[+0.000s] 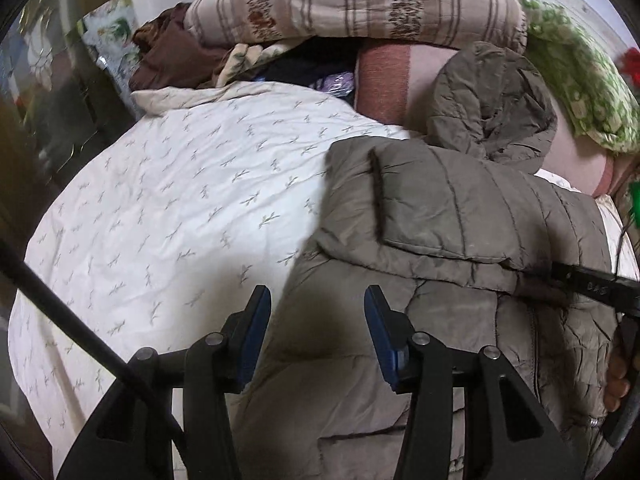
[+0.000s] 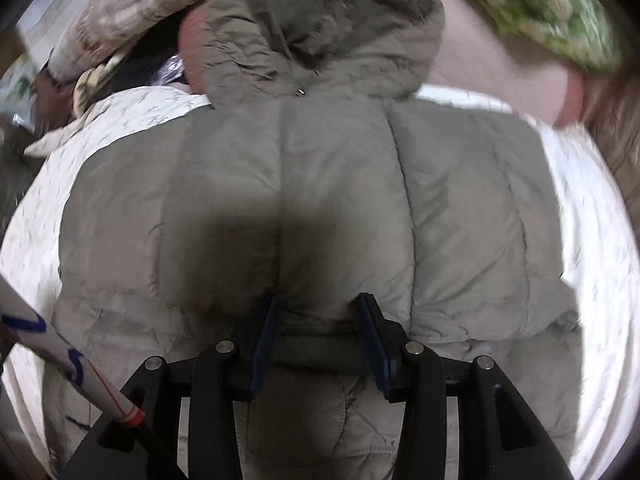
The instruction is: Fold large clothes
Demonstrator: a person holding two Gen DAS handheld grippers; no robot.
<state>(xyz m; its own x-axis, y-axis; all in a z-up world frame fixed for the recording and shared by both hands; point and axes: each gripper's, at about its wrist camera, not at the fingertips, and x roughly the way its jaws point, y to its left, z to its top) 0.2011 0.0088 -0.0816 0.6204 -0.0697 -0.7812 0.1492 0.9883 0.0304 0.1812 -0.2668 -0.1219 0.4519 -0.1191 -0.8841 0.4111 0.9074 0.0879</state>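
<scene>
The grey-brown quilted puffer jacket [image 2: 312, 200] lies on the white bedsheet with small leaf print [image 1: 180, 200], both sleeves folded in over its body. The left gripper [image 1: 318, 336] hovers over the near part of the jacket, jaws half apart and holding nothing. The right gripper [image 2: 318, 336] also stands half open above a fabric fold, without pressing it. I judge the sleeve step is done; next, the hem must be lifted toward the hood [image 2: 320, 28]. The hem is cut off below, and the far striped pillow [image 1: 360, 0] is blurred in the right view
</scene>
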